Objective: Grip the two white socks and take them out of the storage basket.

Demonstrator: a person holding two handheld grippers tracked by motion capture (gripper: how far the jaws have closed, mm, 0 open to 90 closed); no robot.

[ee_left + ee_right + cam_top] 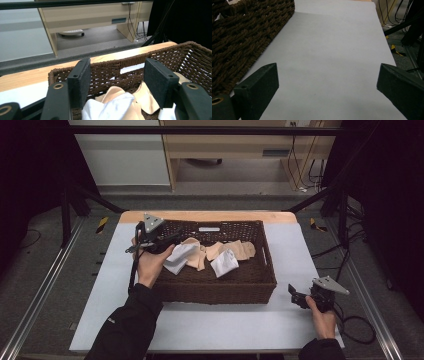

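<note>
- A pale wooden desk (235, 145) stands beyond the table, open beneath, with a grey slot handle on its front panel.
- A white cabinet panel (120, 157) sits left of it.
- Grey speckled carpet floor (240, 177) runs under both.
- Black cables (300, 165) hang at the desk's right end.
- Black curtains (395, 185) close both sides; the light is dim.
- Yellow-and-black hazard tape (102, 224) marks the floor.
</note>
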